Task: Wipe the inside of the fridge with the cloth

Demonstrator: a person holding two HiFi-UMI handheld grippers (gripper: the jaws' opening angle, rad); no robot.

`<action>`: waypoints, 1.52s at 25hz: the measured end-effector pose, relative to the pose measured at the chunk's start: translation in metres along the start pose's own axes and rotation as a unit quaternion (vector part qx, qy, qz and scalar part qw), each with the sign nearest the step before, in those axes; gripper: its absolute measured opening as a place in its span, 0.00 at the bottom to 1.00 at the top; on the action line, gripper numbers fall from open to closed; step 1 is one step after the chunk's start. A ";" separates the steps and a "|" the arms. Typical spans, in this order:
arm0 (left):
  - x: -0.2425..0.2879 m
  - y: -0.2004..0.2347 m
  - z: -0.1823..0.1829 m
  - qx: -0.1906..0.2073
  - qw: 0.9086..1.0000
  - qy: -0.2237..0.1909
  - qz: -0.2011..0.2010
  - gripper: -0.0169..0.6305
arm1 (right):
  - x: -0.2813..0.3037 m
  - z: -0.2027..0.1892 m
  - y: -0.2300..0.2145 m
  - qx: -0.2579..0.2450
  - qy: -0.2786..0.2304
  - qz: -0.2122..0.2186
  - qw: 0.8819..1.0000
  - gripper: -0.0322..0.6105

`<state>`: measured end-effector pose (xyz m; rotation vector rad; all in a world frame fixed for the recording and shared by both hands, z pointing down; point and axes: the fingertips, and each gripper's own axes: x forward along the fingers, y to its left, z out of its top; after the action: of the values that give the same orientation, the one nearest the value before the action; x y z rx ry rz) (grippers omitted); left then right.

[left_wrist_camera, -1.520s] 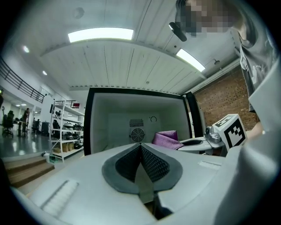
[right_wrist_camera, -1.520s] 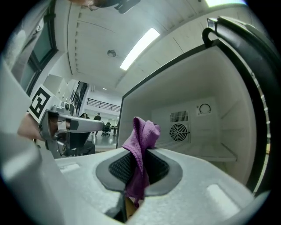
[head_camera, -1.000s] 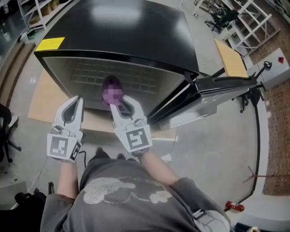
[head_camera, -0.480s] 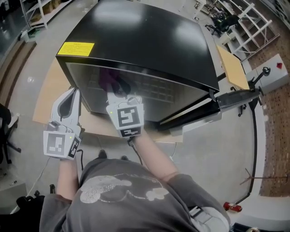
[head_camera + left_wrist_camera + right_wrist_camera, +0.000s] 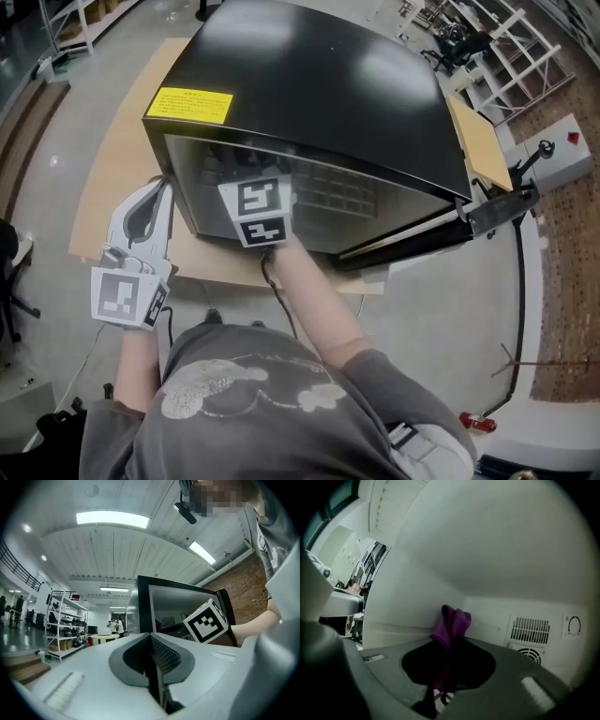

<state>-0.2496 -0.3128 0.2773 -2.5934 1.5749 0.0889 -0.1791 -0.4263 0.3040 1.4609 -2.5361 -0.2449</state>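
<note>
The black fridge [image 5: 309, 84] stands on a wooden board, its door [image 5: 487, 211] swung open to the right. My right gripper [image 5: 449, 667] is inside the fridge, shut on a purple cloth [image 5: 452, 623] that sticks up between its jaws. The cloth is near the white back wall beside a vent grille [image 5: 533, 630]. In the head view only the right gripper's marker cube [image 5: 258, 211] shows at the fridge opening. My left gripper [image 5: 152, 199] hangs outside the fridge's left front corner, shut, with nothing in it. Its marker cube [image 5: 122, 295] faces up.
The wooden board [image 5: 122, 159] reaches out left of the fridge. White racks [image 5: 525, 47] and a grey box with a red button [image 5: 562, 150] stand at the right. The left gripper view shows shelves [image 5: 63, 630] and people [image 5: 115, 626] far off.
My right gripper has gone forward into the fridge with the purple cloth, so its jaws are now hidden in the head view. The left gripper has barely moved.
</note>
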 end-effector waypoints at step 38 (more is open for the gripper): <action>0.006 -0.047 -0.024 -0.016 0.997 0.036 -0.059 0.05 | -0.042 -0.012 0.050 0.007 0.021 0.118 0.993 0.11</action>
<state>-0.2056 -0.2995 0.3035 -2.7371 1.4501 0.0126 -0.1970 -0.3655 0.3240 1.1442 -2.6486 -0.1553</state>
